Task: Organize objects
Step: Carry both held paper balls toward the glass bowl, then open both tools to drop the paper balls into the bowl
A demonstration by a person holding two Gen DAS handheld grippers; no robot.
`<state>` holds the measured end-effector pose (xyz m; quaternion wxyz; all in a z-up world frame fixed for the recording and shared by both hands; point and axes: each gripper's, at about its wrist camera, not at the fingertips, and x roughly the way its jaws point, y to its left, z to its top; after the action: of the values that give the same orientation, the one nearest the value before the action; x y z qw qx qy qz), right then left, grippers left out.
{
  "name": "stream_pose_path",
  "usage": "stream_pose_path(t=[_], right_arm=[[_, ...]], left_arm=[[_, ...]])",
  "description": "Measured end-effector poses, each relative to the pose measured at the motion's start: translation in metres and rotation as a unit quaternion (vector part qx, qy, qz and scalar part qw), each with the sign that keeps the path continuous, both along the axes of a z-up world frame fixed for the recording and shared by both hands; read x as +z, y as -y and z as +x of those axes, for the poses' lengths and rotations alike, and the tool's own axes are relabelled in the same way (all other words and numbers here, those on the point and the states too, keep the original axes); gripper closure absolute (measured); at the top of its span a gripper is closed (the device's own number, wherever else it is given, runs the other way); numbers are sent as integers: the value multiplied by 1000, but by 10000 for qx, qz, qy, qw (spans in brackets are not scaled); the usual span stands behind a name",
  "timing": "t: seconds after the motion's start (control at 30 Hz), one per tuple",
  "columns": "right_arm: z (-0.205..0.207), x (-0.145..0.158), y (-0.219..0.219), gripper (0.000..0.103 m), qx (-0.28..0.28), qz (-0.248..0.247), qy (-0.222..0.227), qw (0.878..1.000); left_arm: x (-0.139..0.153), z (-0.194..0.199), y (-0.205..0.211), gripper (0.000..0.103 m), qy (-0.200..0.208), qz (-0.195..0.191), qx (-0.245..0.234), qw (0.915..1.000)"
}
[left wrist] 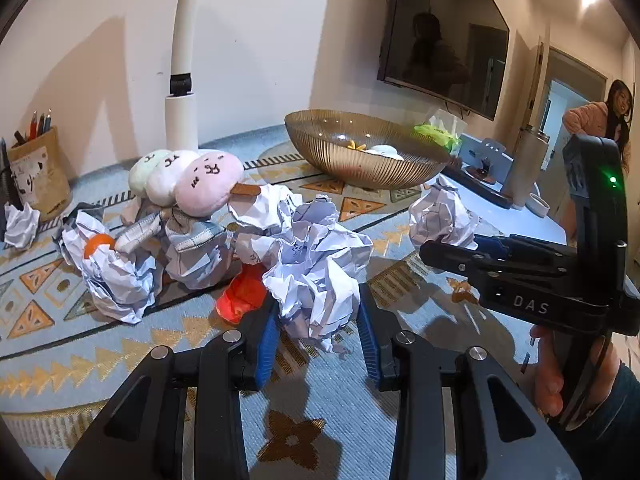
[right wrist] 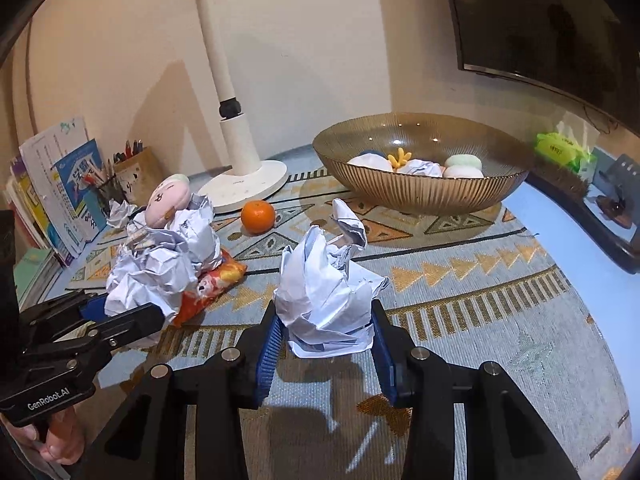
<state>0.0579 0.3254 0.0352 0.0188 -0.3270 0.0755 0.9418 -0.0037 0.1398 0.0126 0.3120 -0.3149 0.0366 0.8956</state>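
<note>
In the left wrist view my left gripper point(left wrist: 318, 332) is shut on a crumpled white paper ball point(left wrist: 316, 276), squeezed between its blue pads just above the patterned mat point(left wrist: 100, 344). My right gripper point(right wrist: 326, 340) is shut on another crumpled paper ball point(right wrist: 324, 300), also low over the mat. Each gripper shows in the other's view: the right one point(left wrist: 452, 246) at the right, the left one point(right wrist: 116, 312) at the left. More paper balls point(left wrist: 116, 280) lie around a pink, white and green plush toy point(left wrist: 188, 176).
A ribbed gold bowl point(right wrist: 420, 196) at the back holds plush pieces and a paper ball. An orange point(right wrist: 258, 216), an orange snack packet point(right wrist: 212, 284), a white lamp stand point(right wrist: 240, 184), a pencil holder point(right wrist: 136, 172) and books point(right wrist: 60, 184) stand to the left. A person point(left wrist: 608, 120) is in the far doorway.
</note>
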Motion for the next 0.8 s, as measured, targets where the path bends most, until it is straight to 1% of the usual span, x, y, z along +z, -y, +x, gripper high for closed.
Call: stream_pose_path(t=[0.23,0.3,0.33,0.37,0.43,0.5,0.53,0.6,0.67,0.73,0.8], right_arm=[[-1,-1,-2,63,-39,-7,29,10000],[0,0,-2,63,-68,15,17,10000],[0,0,-2,63,-81,26,-4,10000],[1,1,-3,63,-99,43,-29,9999],[5,4,-2,63,-259,239,-87,9993],[8,6,0,63,-357,445,-52,9984],[9,7,-1,63,-312,431,-24,9986],[11,13,-9,63,-229,320,-3,9992],[11,32,-22,63,-327,346,-137,9988],[8,53,-34,63,-409,394,-319,9979],[0,75,-51,63,-541,447,-510,9962]], left_arm=[[1,2,-1,70,-21,37,-65,10000],[3,-1,-2,70,1,-18,-11,10000],[8,-2,-2,70,-12,-106,28,9999],[16,-4,-1,70,-24,-126,14,9999],[41,-8,3,70,-85,-6,-64,9999],[73,-13,1,70,-306,94,-137,9994],[91,-17,-5,70,-397,135,-215,9989],[113,-30,-23,70,-429,177,-349,9983],[126,-45,-46,70,-454,198,-481,9976],[131,-67,-75,69,-493,138,-455,9977],[129,-95,-101,68,-285,148,-464,9984]])
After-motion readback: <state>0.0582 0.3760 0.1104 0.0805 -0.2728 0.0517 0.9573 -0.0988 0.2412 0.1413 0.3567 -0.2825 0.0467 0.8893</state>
